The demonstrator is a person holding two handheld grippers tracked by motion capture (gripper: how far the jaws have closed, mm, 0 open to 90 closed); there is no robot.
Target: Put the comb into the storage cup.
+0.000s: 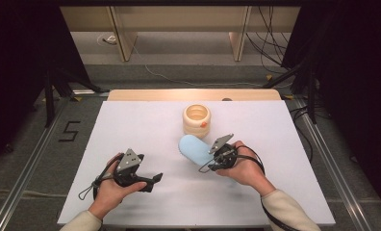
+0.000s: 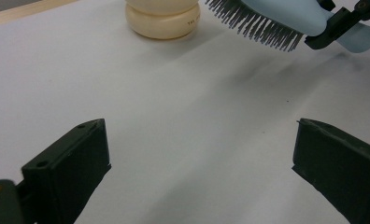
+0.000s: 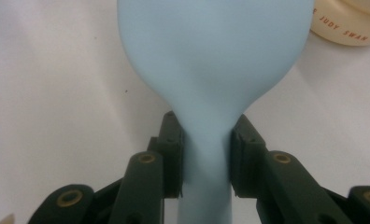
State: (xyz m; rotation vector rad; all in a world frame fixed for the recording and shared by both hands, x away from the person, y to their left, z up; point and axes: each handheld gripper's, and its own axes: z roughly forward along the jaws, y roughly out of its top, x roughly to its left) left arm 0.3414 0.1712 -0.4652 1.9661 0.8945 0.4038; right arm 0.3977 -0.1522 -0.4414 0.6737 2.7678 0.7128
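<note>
Two claws, one object in hand — my right claw (image 3: 205,161) is clamped on the narrow neck of a pale blue hairbrush (image 3: 211,60), held above the white surface (image 1: 145,125) just beside a cream ribbed holder (image 1: 196,119). My left claw (image 2: 197,154) stands wide apart, holding nothing, low over the surface. The brush has a smooth oval back and dark bristles pointing down. I judge it light, stiff and somewhat slippery — the waist below the head, where my pads sit, looks like the surest hold.

Right hand-held gripper (image 1: 211,155) holds blue brush (image 1: 194,148) near cream holder (image 1: 196,121).
</note>
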